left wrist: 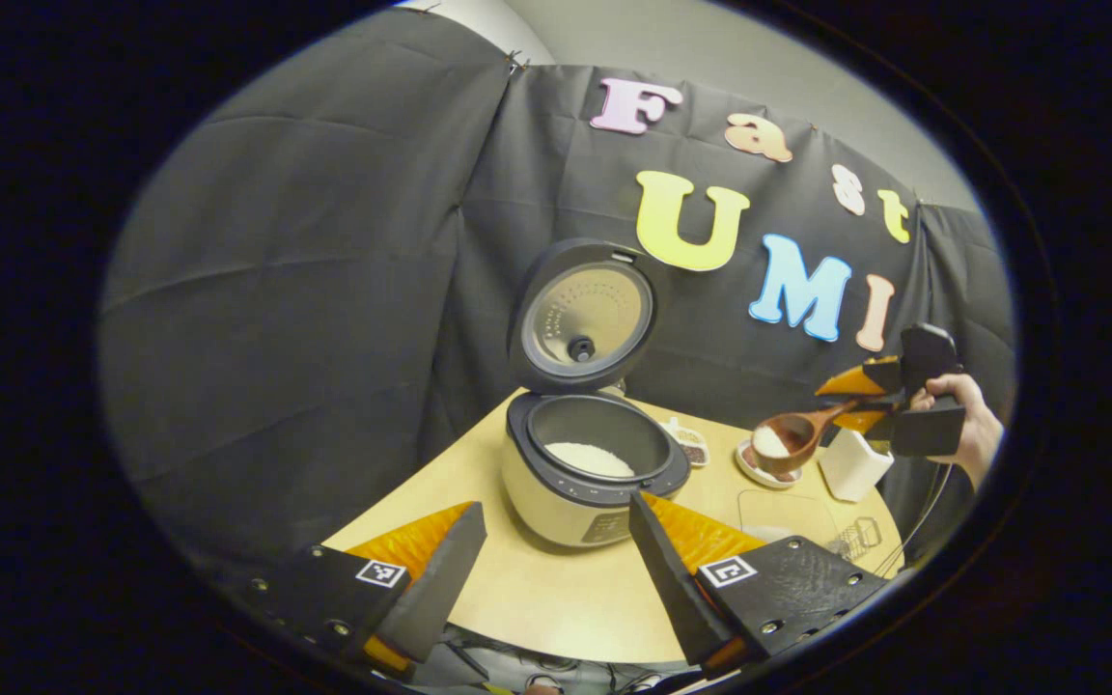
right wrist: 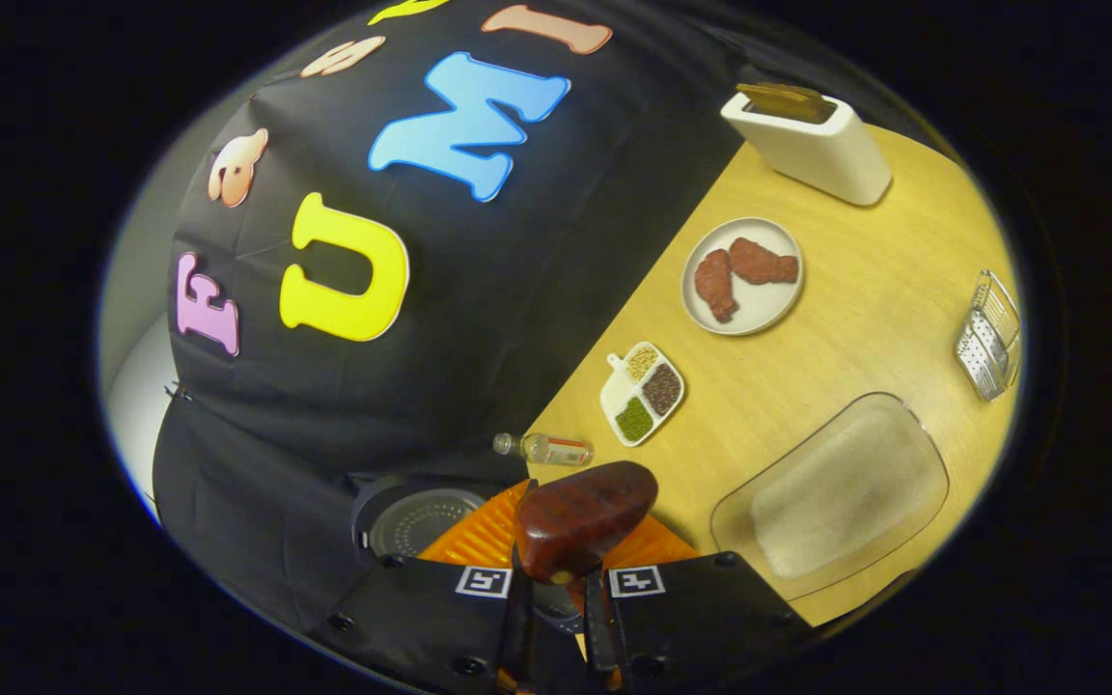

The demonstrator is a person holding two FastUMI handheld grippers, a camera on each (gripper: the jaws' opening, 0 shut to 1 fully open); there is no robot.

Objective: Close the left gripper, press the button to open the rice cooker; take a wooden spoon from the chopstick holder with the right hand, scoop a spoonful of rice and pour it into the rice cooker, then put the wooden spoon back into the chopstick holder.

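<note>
Right claw [left wrist: 867, 398] pinched wooden spoon [left wrist: 792, 436] handle; spoon roughly level, rice-filled bowl pointing toward open rice cooker [left wrist: 587, 468]. Left claw [left wrist: 556, 541] spread above tabletop [left wrist: 556, 598].

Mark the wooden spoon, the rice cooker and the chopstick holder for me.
wooden spoon [left wrist: 786, 440]: left gripper view, on its bowl holding rice.
rice cooker [left wrist: 556, 502]: left gripper view, on its front wall.
chopstick holder [right wrist: 812, 145]: right gripper view, on its white side.

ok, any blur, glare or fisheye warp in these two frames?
Left gripper view: sharp; fisheye bends the round wooden table's edge; soft sheen inside the open rice cooker's lid. Right gripper view: the dark wooden spoon up close looks soft, with a glossy highlight.
</note>
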